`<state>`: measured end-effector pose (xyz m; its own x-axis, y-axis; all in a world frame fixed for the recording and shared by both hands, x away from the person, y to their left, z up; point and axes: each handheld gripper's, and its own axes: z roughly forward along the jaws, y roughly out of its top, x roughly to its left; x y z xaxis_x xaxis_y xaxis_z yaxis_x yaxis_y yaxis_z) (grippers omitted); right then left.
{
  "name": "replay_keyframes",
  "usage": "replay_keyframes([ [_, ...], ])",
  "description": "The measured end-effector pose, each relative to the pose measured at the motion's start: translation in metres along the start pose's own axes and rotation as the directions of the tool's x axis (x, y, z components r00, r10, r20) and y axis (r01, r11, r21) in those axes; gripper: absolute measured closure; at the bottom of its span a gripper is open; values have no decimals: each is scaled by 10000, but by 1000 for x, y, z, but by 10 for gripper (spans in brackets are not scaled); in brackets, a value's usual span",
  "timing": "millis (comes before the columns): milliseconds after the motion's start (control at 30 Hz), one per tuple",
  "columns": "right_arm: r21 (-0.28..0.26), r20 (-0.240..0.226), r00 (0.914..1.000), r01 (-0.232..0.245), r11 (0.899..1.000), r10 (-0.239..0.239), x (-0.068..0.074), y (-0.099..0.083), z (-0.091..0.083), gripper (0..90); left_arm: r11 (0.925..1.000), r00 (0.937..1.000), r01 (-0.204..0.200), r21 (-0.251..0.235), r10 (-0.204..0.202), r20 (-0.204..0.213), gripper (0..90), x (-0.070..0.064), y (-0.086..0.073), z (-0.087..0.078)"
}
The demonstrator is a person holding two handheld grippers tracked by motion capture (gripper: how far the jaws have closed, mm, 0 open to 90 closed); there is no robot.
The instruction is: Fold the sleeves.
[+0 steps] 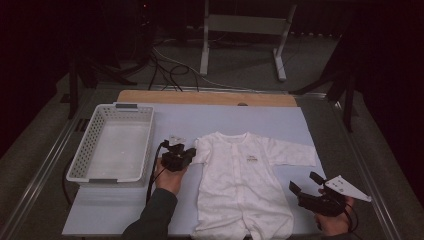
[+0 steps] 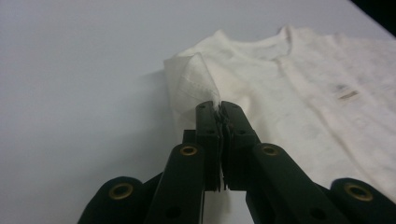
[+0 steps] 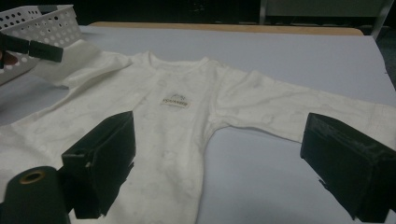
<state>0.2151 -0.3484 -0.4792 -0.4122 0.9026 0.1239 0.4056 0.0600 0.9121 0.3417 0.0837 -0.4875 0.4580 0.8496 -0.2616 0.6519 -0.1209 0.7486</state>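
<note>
Your left claw (image 2: 219, 108) is pinching the folded-in sleeve (image 2: 194, 79) of the white baby romper (image 1: 240, 185) lying flat on the counter (image 1: 280, 120), likely to fold it, while your right claw (image 1: 306, 182) hovers spread beside its other sleeve (image 1: 295, 154).

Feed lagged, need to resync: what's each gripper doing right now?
Left gripper: shut on the sleeve of the white baby romper.
Right gripper: open, holding nothing, beside the romper.

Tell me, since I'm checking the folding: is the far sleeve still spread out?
Spread. The sleeve lies flat and straight on the table, away from the open right claw.
</note>
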Motion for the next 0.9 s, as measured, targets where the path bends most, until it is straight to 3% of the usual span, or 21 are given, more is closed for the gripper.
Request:
replay_keyframes([
  [467,0,-51,10000,-21,10000,21,0,0,0,104,9982,9930,-457,-387,496,1074,875,-39,32,7],
  [900,-3,-71,10000,-27,10000,27,0,0,-1,104,9973,9812,-650,-329,699,1801,873,-70,44,23],
])
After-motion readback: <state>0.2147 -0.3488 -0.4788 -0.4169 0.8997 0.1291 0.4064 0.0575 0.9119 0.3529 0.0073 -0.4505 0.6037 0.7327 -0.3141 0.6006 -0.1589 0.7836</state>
